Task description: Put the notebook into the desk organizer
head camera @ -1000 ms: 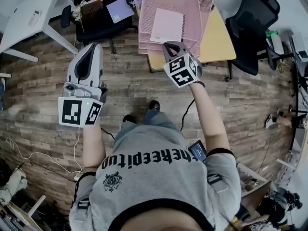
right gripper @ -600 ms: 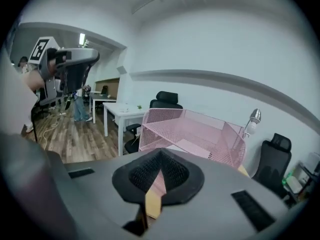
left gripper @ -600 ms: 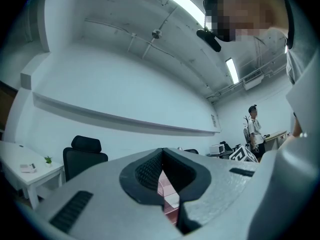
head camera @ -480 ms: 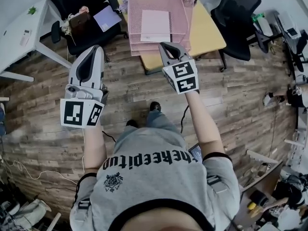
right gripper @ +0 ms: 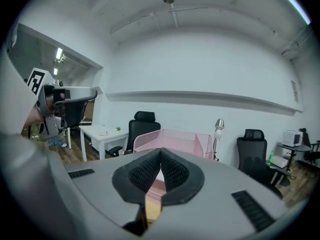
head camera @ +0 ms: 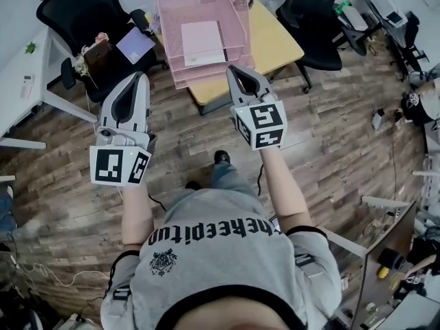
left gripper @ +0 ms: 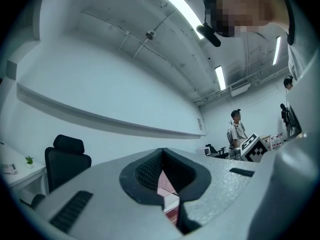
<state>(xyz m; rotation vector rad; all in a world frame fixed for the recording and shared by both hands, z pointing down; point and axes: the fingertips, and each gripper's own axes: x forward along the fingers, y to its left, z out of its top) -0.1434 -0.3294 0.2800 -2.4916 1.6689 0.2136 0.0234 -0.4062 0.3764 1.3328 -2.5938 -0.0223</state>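
A pink mesh desk organizer point(head camera: 237, 19) stands on a yellow table point(head camera: 275, 41) at the top of the head view. A pale pink notebook point(head camera: 202, 42) lies flat in its top tray. My right gripper point(head camera: 234, 69) is held up just before the organizer's front edge, shut and empty. In the right gripper view point(right gripper: 160, 151) the organizer point(right gripper: 175, 140) shows beyond the closed jaws. My left gripper point(head camera: 140, 76) hangs over the wooden floor to the left of the table, also shut with nothing in it. Its own view point(left gripper: 161, 151) points upward at wall and ceiling.
A black chair point(head camera: 82, 19) left of the table carries a purple notebook point(head camera: 135, 45) and a bag. A white desk point(head camera: 24, 81) is at far left. Two more black chairs point(head camera: 309, 19) stand right of the table. A person point(left gripper: 236, 130) stands far off.
The organizer and table have slid left and shrunk in the head view as the camera shifted. Both grippers stay shut and raised; the right one remains near the organizer's front.
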